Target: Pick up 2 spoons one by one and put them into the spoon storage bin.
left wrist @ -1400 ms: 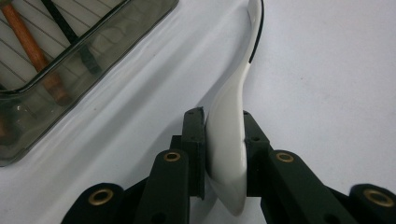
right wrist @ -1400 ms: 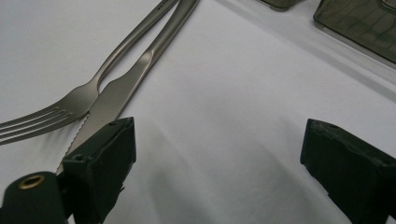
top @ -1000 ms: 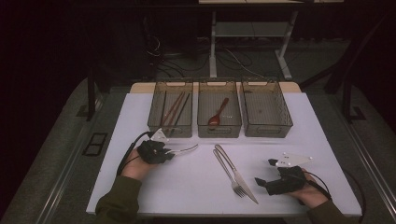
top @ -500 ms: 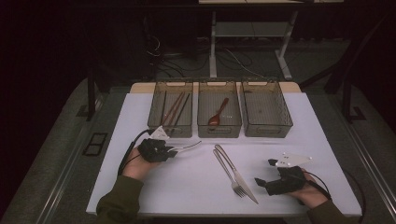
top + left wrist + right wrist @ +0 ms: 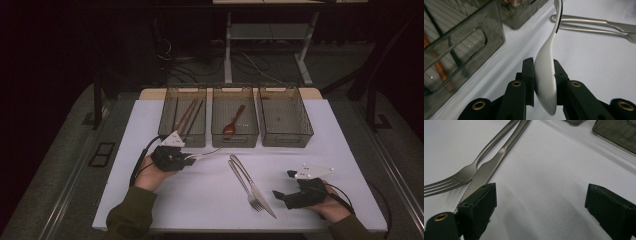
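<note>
Left gripper [image 5: 544,75]: jaws clenched on glossy white ceramic soup spoon [image 5: 546,82], apparently lifted above white worktop [image 5: 200,200], near leftmost smoked-plastic bin [image 5: 183,120]. Right gripper [image 5: 541,202]: jaws released, beside steel fork [image 5: 461,176].

Three smoky clear bins are sitting in a row along the far edge of the white table [image 5: 150,130]. Taking the middle bin [image 5: 235,122] as the landmark, a dark red spoon [image 5: 233,121] is lying aslant inside it. The left bin [image 5: 183,117] is standing just beside it on the left and is holding brown chopsticks [image 5: 186,115], which are lying lengthwise. The right bin [image 5: 285,117] is standing just beside it on the right. Nearer the person than the middle bin, a metal fork [image 5: 242,181] and a metal knife [image 5: 256,187] are lying side by side on the table, their handles touching at the far end.
</note>
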`<act>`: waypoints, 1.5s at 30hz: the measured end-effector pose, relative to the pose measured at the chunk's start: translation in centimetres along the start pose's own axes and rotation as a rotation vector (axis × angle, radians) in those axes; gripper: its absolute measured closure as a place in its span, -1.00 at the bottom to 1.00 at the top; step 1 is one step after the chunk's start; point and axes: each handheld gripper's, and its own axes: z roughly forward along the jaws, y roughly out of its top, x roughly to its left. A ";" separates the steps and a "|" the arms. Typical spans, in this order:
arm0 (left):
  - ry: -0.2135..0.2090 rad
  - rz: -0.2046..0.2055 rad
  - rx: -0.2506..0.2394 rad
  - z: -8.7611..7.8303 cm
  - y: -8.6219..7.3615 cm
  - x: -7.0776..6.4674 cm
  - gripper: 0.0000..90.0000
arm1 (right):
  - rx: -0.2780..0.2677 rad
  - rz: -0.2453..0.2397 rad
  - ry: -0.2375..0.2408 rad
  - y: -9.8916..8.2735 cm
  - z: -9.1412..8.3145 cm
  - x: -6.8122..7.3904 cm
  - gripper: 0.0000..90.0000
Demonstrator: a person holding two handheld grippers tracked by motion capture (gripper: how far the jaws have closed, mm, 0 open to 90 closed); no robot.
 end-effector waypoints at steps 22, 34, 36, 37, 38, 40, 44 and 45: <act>-0.003 0.038 -0.060 0.4 4.8 -0.3 0.69 | 0.000 0.008 0.001 0.0 -0.1 0.0 -0.77; 0.010 0.050 -0.073 1.6 9.0 0.6 0.69 | -0.004 0.007 0.000 0.0 -0.1 0.0 -0.77; 0.013 0.048 -0.071 2.0 9.6 0.8 0.69 | -0.002 0.009 0.001 0.0 -0.1 0.0 -0.77; 0.015 0.041 -0.073 2.3 9.9 0.9 0.69 | -0.002 0.007 0.001 0.0 -0.1 0.0 -0.77; 0.020 0.047 -0.070 2.5 10.2 1.0 0.69 | -0.002 0.007 0.001 0.0 -0.1 0.0 -0.77; 0.020 0.045 -0.057 3.1 10.7 1.4 0.69 | -0.001 0.008 0.001 0.0 -0.1 -0.1 -0.77; 0.025 0.036 -0.039 4.5 11.6 1.8 0.69 | -0.004 0.010 0.002 -0.1 -0.2 -0.1 -0.77; 0.025 0.036 -0.032 4.8 11.8 1.9 0.69 | -0.004 0.012 0.001 -0.1 -0.2 -0.1 -0.77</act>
